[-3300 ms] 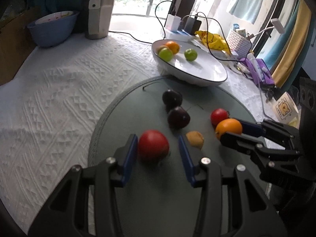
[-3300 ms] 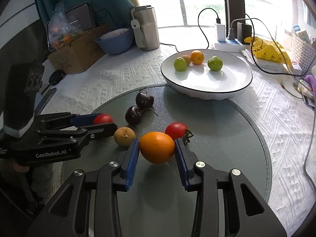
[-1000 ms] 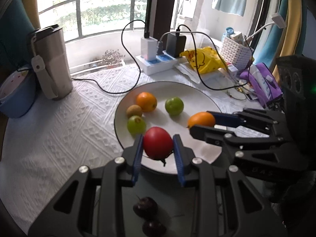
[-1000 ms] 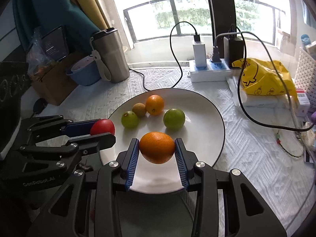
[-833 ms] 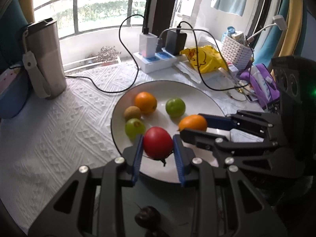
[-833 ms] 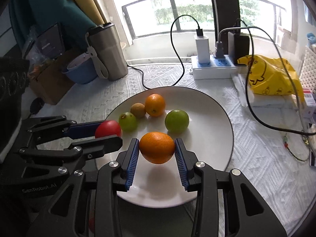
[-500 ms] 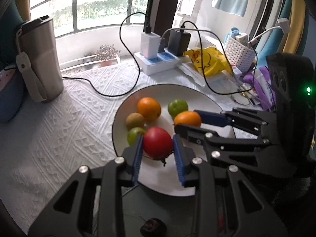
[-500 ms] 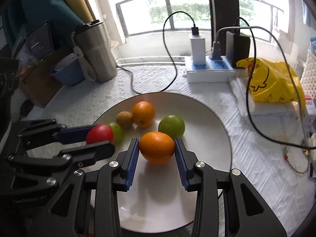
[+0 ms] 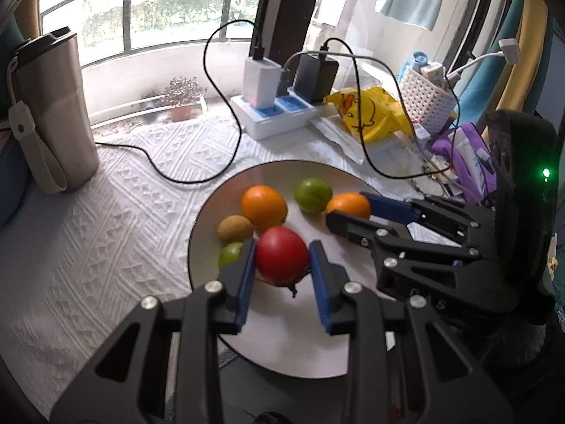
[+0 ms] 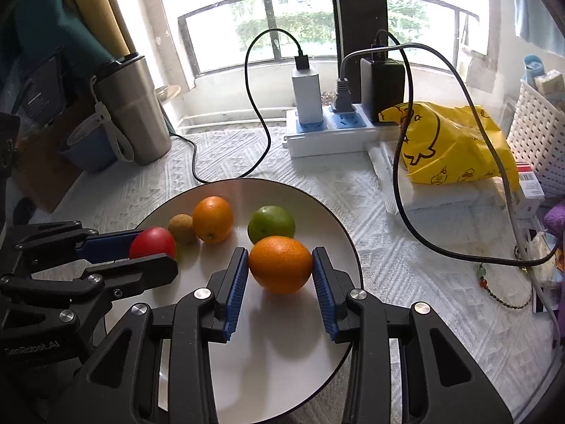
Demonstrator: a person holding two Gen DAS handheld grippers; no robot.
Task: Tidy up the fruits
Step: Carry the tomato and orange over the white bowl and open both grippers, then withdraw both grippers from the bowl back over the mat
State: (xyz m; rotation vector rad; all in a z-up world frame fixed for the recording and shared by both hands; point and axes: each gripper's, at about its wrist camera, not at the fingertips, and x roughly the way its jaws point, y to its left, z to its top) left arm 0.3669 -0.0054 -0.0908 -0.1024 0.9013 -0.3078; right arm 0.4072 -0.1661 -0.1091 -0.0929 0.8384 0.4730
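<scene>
My left gripper (image 9: 281, 260) is shut on a red tomato (image 9: 281, 259) and holds it over the near left part of the white plate (image 9: 282, 349). My right gripper (image 10: 279, 265) is shut on an orange (image 10: 280, 264) low over the plate (image 10: 268, 371), next to a green fruit (image 10: 271, 224). On the plate lie another orange (image 10: 213, 218), a small brown fruit (image 10: 180, 228) and a second green fruit (image 9: 229, 252), partly hidden behind the left finger. In the right wrist view the left gripper (image 10: 155, 247) with the tomato (image 10: 152, 242) is at the plate's left.
A steel tumbler (image 10: 132, 109) and a blue bowl (image 10: 88, 152) stand at the back left. A power strip (image 10: 328, 134) with chargers and trailing cables lies behind the plate. A yellow bag (image 10: 448, 148) and white basket (image 10: 536, 137) are at the right. A dark fruit (image 9: 270, 418) lies on the grey mat.
Both grippers have carried their fruit from the grey mat to over the plate and moved lower and further in; the orange now sits close to the green fruit.
</scene>
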